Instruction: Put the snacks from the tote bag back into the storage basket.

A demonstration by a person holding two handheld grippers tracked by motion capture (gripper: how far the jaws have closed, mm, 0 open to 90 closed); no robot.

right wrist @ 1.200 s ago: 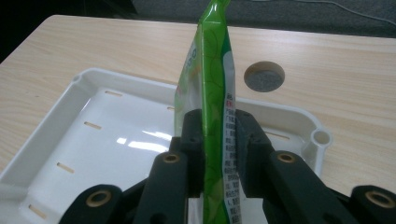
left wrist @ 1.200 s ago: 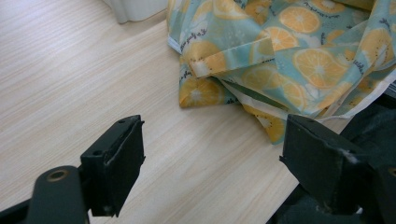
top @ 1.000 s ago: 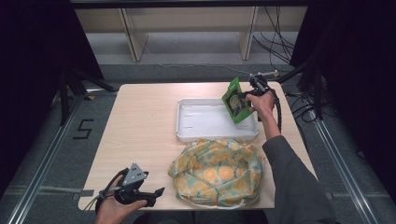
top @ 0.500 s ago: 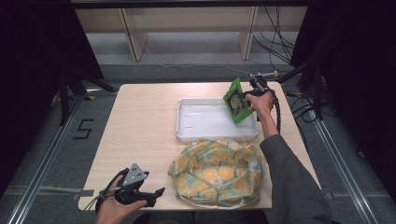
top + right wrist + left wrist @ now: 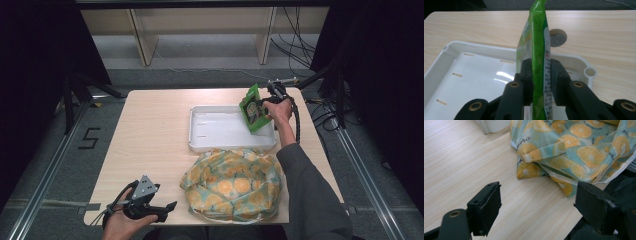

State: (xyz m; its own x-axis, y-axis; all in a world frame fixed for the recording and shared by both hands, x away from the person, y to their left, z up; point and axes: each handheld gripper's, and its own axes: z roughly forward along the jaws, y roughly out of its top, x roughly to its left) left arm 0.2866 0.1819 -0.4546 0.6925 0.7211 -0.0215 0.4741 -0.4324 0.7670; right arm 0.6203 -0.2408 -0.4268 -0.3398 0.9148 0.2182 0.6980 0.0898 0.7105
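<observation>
Green packet [image 5: 537, 50] stands clamped between the right gripper [image 5: 541, 75] jaws.

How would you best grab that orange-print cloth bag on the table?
Grip the bag at its loose folded edge, probably the corner flap lying flat on the table. Come in low from the side where the open left gripper sits: thin layers there fit between jaws, while the middle is a bulky heap.

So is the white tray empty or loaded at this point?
Empty: the white tray has a bare floor; the green packet is held above it by the right gripper.
</observation>
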